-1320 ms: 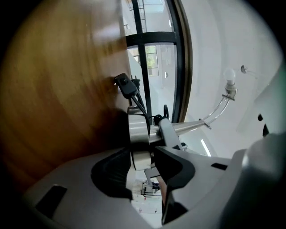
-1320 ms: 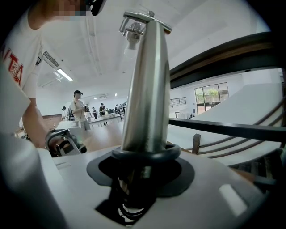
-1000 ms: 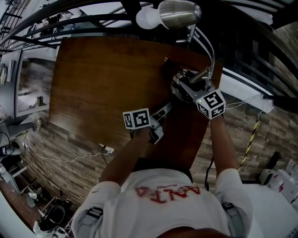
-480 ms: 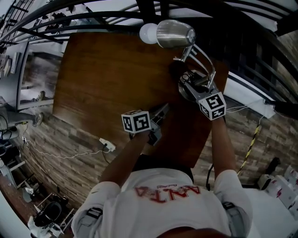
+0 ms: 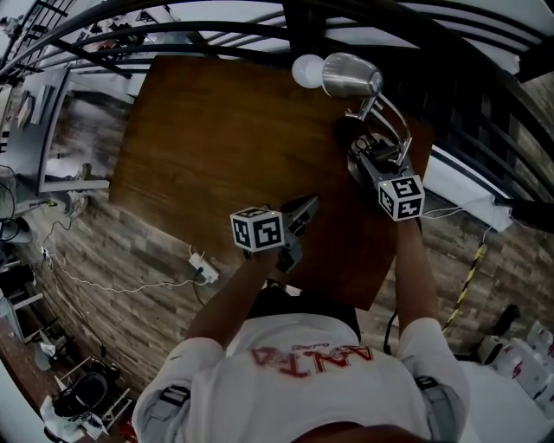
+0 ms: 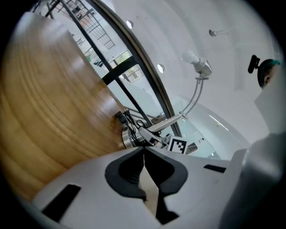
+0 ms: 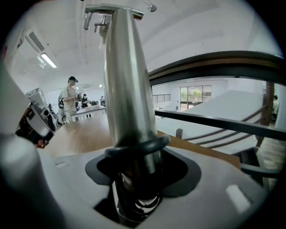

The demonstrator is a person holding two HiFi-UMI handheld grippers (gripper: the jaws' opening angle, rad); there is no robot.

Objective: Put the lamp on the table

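Note:
The lamp stands on the brown wooden table [image 5: 216, 147] near its far right corner, its round metal base [image 5: 363, 164] down and its silver shade [image 5: 351, 76] with a white bulb [image 5: 307, 69] arching above. My right gripper [image 5: 378, 163] is at the base; its jaws are opening with the lamp's chrome stem [image 7: 127, 89] between them, and dark gaps show beside it. That gripper [image 7: 136, 179] surrounds the stem low down. My left gripper [image 5: 307, 206] hovers over the table's near side, shut and empty [image 6: 144, 150]. Beyond it, the lamp base [image 6: 129, 136] is visible.
Dark curved railing bars [image 5: 389, 17] run along the table's far side. A white panel [image 5: 459, 186] lies right of the table. A power strip with a cable [image 5: 201, 266] lies on the plank floor at the left. A person [image 7: 69, 98] stands far off.
The left gripper's jaws have shut with nothing in them. The right gripper stays at the lamp's base. The view has shifted, so the table and lamp sit lower in frame.

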